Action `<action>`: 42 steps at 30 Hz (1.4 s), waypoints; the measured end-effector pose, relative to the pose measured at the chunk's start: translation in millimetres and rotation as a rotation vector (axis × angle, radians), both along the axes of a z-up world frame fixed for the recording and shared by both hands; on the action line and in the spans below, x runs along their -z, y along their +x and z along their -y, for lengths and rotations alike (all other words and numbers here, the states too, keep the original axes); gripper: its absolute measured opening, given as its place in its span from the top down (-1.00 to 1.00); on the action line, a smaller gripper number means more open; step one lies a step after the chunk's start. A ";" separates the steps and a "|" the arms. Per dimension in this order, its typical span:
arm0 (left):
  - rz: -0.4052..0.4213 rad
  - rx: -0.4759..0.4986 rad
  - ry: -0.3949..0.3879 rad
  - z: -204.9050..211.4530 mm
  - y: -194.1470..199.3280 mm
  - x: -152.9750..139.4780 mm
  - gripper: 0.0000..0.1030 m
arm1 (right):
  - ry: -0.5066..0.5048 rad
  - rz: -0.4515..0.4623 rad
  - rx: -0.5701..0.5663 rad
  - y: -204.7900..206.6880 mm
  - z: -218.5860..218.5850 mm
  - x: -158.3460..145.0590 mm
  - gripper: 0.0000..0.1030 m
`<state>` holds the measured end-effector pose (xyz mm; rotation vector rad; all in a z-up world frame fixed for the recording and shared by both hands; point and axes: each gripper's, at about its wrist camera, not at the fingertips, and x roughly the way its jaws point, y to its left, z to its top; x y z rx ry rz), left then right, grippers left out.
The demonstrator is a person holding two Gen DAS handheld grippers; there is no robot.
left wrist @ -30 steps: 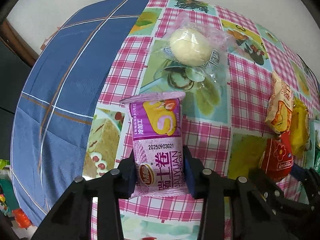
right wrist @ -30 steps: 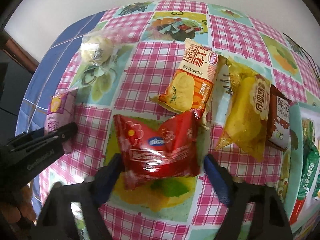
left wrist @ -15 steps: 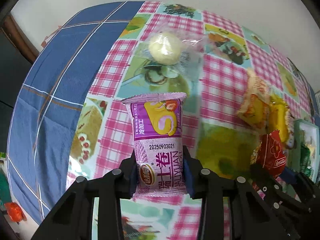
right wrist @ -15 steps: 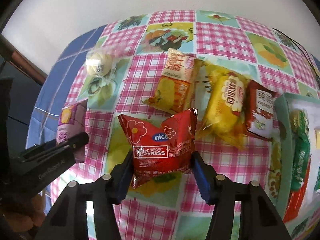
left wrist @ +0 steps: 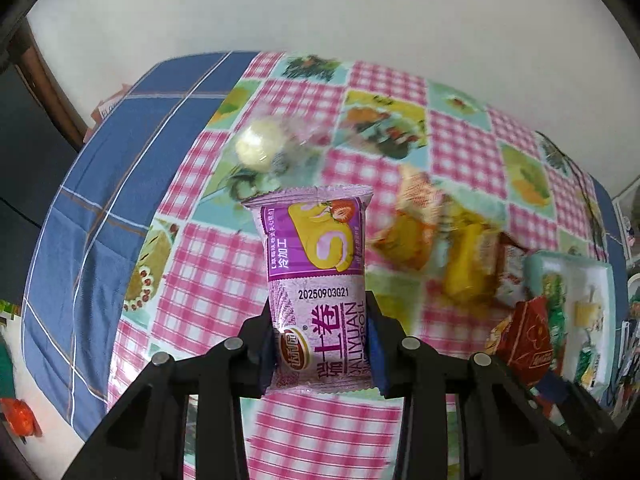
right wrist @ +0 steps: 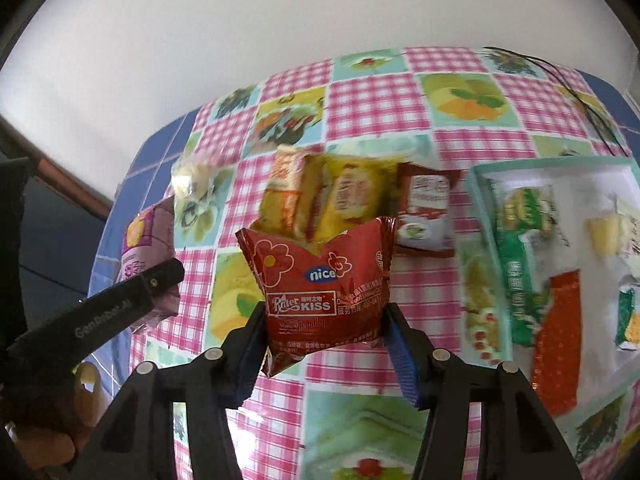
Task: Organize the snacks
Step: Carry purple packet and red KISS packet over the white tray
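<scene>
Left gripper [left wrist: 322, 354] clamped on the purple roll [left wrist: 318, 280] and right gripper [right wrist: 326, 338] clamped on the red pack [right wrist: 320, 284], both held above the table [right wrist: 376, 108], presumably bound for the tray [right wrist: 480, 184] at its right edge.

Snack count, both wrist views

Two packets are held: one purple roll-cake packet [left wrist: 320, 292], one red packet [right wrist: 324, 288]. Four packets are counted loose on the cloth; one tray [right wrist: 480, 184].
</scene>
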<state>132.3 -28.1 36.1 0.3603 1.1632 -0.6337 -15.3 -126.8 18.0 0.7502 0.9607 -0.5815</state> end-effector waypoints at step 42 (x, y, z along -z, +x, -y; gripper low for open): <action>0.210 0.485 0.012 145.7 -257.7 -21.3 0.23 | -0.005 -0.017 0.491 -251.2 138.8 -14.0 -0.17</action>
